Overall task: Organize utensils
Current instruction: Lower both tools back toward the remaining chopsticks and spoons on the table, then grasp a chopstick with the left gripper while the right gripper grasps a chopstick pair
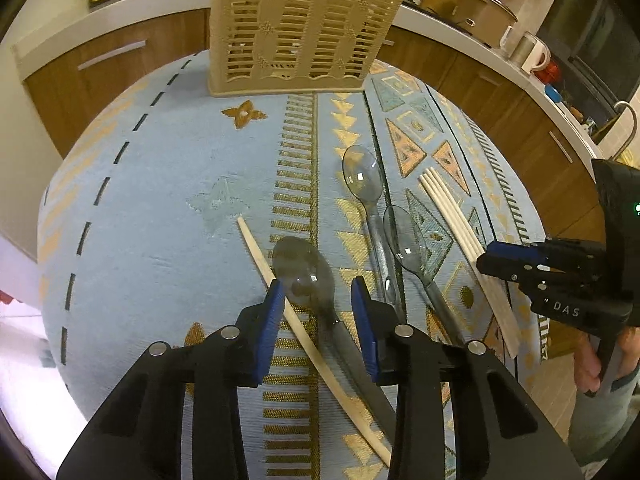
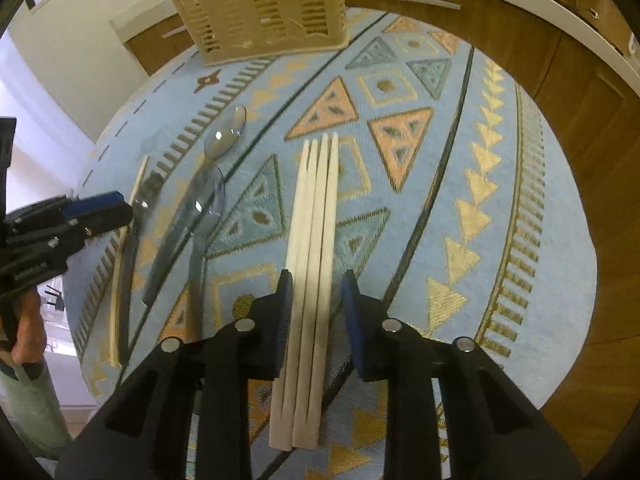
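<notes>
On the tabletop (image 1: 160, 200), left tool (image 1: 318, 300) is gaping around a smoky spoon (image 1: 308, 276); right tool (image 2: 316, 292) is straddling the chopsticks (image 2: 312, 220), wide, lining up grabs.

The left black two-finger gripper with blue pads (image 1: 318, 304) hangs low, jaws parted, fingers angled forward and down. The right black two-finger gripper with blue pads (image 2: 316, 292) sits level with it off to its right side, jaws likewise spread apart. A bare hand (image 2: 26, 334) wraps the left gripper's handle; another bare hand (image 1: 592, 364) grips the right one's handle.
</notes>
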Motion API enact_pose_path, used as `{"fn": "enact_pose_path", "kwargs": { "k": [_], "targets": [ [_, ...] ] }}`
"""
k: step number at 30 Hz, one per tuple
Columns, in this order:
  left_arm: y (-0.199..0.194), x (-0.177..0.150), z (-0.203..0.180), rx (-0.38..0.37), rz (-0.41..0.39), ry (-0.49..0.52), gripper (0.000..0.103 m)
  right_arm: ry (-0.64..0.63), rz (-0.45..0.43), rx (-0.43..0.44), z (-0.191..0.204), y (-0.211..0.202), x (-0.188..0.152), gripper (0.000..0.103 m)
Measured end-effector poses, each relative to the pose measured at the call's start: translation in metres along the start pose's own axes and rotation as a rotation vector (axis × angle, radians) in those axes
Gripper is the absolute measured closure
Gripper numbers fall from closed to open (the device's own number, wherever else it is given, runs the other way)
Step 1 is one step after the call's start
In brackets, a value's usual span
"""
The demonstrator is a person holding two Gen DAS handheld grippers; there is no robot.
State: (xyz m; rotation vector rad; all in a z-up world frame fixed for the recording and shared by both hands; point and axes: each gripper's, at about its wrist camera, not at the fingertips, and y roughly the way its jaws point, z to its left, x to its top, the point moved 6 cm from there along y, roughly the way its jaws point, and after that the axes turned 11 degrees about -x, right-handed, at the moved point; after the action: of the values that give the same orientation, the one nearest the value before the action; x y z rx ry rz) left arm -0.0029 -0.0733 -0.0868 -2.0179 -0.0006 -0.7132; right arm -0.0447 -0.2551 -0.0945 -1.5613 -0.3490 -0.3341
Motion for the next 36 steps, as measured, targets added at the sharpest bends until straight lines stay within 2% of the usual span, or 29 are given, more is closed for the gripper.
{"fn": "enact_pose_path", "kwargs": {
  "k": [5, 8, 15, 18, 23, 26, 30, 32, 36],
  "targets": [
    [-0.003, -0.002, -0.001, 0.002, -0.003, 0.014, 0.071, 0.004, 0.01, 0.024, -0.009, -0.002, -0.006, 0.085],
    [-0.006, -0.003, 0.0, -0.001, -0.004, 0.018, 0.071, 0.044, 0.006, 0.045, -0.018, -0.006, -0.006, 0.091],
    [-0.006, -0.006, 0.006, -0.005, 0.003, 0.003, 0.071, 0.021, 0.018, 0.028, -0.017, -0.004, -0.005, 0.091],
    [-0.004, -0.008, 0.007, -0.009, 0.007, -0.005, 0.071, -0.01, 0.016, -0.011, -0.017, -0.005, -0.005, 0.091],
    [-0.006, -0.008, 0.01, -0.007, 0.005, -0.01, 0.071, 0.01, 0.045, 0.013, -0.025, -0.002, -0.004, 0.091],
    [-0.007, -0.008, 0.014, -0.004, 0.002, -0.019, 0.071, 0.005, 0.037, -0.021, -0.024, -0.003, -0.001, 0.092],
    [-0.008, -0.009, 0.018, 0.0, 0.003, -0.029, 0.071, 0.059, 0.061, 0.082, -0.02, -0.004, 0.003, 0.091],
    [-0.009, -0.01, 0.019, -0.004, 0.006, -0.031, 0.071, 0.053, 0.09, 0.072, -0.02, 0.004, 0.003, 0.091],
    [-0.009, -0.018, 0.017, -0.009, 0.032, -0.015, 0.07, 0.025, 0.091, 0.05, -0.017, 0.006, 0.003, 0.091]
  ]
}}
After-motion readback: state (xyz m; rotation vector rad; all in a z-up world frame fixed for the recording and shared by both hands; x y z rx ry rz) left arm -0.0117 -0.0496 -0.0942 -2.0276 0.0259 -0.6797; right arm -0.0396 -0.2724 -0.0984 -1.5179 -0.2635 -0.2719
